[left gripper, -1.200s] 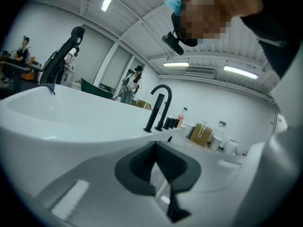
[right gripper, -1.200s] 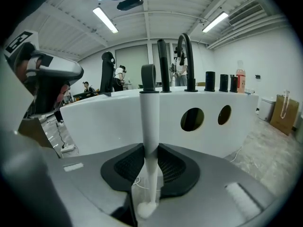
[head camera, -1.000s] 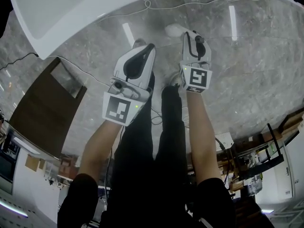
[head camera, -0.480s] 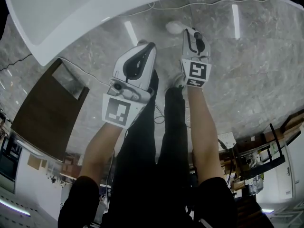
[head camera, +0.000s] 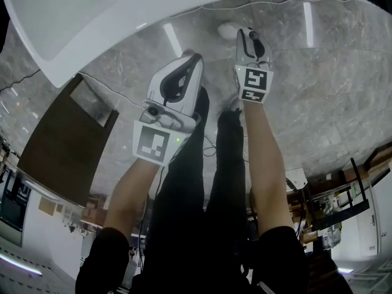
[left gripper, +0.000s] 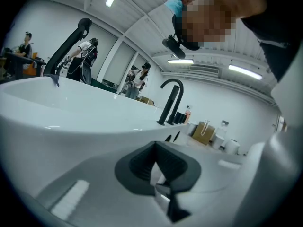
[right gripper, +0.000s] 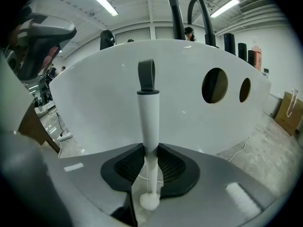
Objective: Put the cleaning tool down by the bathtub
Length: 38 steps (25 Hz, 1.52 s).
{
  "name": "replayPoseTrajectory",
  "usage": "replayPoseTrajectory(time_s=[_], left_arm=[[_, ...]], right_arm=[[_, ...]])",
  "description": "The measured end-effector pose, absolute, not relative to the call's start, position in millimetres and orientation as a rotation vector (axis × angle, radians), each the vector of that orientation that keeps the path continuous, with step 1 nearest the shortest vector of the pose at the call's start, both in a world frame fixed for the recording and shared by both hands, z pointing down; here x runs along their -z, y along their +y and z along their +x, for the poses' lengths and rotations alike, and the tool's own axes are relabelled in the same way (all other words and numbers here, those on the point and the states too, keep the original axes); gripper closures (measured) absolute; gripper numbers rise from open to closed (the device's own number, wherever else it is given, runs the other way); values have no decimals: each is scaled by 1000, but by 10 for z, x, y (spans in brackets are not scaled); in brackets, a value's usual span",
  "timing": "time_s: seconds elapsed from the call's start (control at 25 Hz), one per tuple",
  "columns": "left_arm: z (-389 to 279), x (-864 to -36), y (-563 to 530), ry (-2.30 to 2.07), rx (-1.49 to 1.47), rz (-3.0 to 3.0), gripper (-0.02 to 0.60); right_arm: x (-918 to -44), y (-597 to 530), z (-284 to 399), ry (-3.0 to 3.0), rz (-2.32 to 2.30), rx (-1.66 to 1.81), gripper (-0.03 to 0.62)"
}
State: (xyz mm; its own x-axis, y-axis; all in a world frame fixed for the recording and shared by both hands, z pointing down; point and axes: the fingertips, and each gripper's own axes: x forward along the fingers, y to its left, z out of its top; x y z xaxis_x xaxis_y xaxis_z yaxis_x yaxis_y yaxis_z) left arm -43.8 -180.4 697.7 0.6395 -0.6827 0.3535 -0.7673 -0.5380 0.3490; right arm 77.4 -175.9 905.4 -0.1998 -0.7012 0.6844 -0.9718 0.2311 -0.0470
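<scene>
Having been lowered toward the floor [head camera: 318, 90] beside the tub [head camera: 92, 17], the tool [right gripper: 149, 112] is pinched by its white handle in the right gripper [right gripper: 150, 160], so release is judged near, while the left gripper [left gripper: 158, 167] is held closed on nothing.

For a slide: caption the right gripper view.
Right gripper grips the white cleaning tool, facing the bathtub's outer wall.
</scene>
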Motion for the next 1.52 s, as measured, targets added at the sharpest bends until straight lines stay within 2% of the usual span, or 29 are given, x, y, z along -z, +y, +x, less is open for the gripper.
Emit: replayPoseTrajectory(time_s=[1.52], left_arm=[[-822, -7077, -2039, -1157, -204, 2339, 575]], right_arm=[[-9312, -2475, 540, -1959, 1495, -652, 505]])
